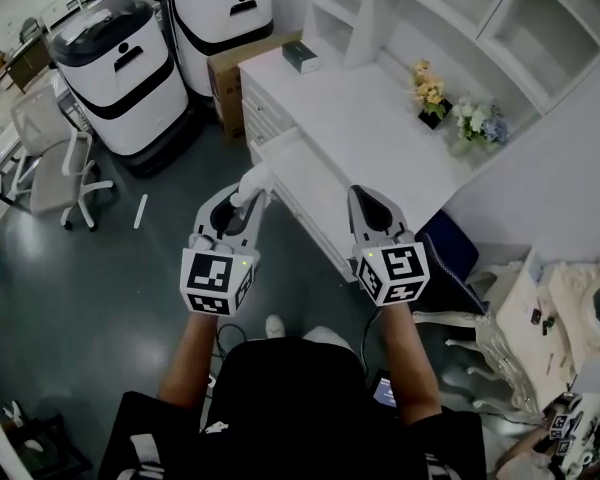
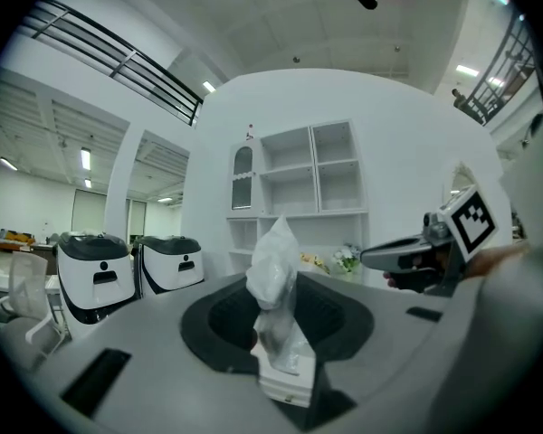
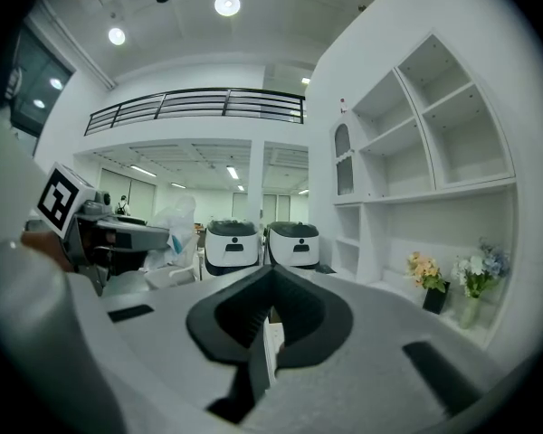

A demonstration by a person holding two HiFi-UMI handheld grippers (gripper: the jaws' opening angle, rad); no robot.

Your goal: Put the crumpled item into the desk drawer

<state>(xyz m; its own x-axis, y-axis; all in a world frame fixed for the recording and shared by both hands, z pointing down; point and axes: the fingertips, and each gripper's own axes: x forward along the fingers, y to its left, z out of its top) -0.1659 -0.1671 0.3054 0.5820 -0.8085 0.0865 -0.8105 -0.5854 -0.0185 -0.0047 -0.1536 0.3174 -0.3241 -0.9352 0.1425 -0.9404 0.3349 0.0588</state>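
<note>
The crumpled item (image 1: pixel 252 181) is a white, plastic-like wad, and my left gripper (image 1: pixel 246 201) is shut on it. In the left gripper view the crumpled item (image 2: pixel 274 283) stands up from between the pads. It hangs at the near left edge of the open drawer (image 1: pixel 302 190) of the white desk (image 1: pixel 365 118). My right gripper (image 1: pixel 364 196) is shut on nothing, to the right of the left one and over the drawer's near end. The left gripper view shows the right gripper (image 2: pixel 407 257) from the side. In the right gripper view the right gripper (image 3: pixel 266 351) has its jaws together.
Two white and black machines (image 1: pixel 120 68) and a cardboard box (image 1: pixel 232 80) stand on the floor left of the desk. An office chair (image 1: pixel 55 163) is further left. Flowers (image 1: pixel 431 92) and a small box (image 1: pixel 302 58) sit on the desktop. An ornate white chair (image 1: pixel 515 340) is at the right.
</note>
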